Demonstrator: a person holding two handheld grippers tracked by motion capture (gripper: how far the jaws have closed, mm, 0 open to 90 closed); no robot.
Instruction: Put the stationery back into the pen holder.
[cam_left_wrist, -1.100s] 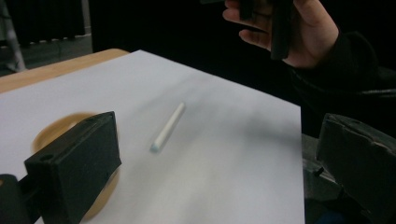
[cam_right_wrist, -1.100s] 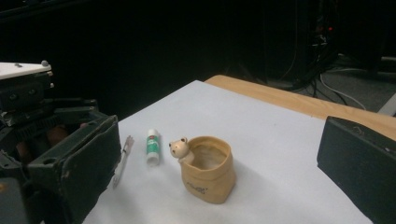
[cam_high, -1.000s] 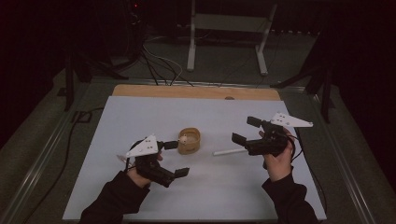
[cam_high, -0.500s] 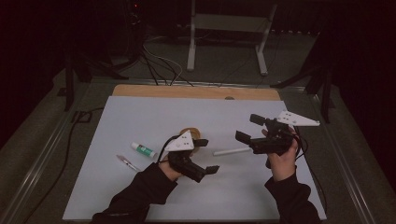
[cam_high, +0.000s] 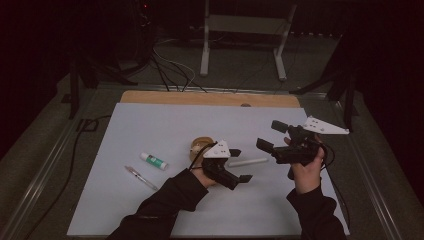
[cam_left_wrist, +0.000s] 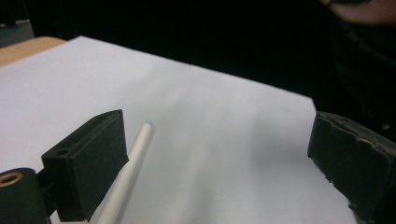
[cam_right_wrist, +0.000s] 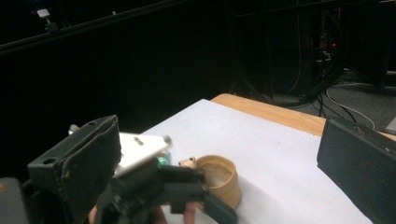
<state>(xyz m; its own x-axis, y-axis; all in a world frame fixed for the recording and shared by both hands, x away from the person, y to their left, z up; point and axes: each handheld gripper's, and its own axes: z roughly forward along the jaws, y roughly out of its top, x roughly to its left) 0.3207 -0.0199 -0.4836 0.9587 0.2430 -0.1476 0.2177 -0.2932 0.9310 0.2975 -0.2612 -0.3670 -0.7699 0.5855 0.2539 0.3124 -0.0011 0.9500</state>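
The white pen (cam_high: 248, 162) lies on the counter (cam_high: 150, 130) beside the cup (cam_high: 200, 146), just inside one jaw of the left tool (cam_high: 239, 165), whose wide jaws have just been narrowing slightly. Right tool (cam_high: 269, 136) gapes wide, empty.

white pen (cam_high: 248, 162), tan cup (cam_high: 202, 146)

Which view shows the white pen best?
The left gripper view: the white pen lies large and sharp on the white sheet, beside one jaw of the open left gripper. In the high view it is a thin pale stick between both grippers.
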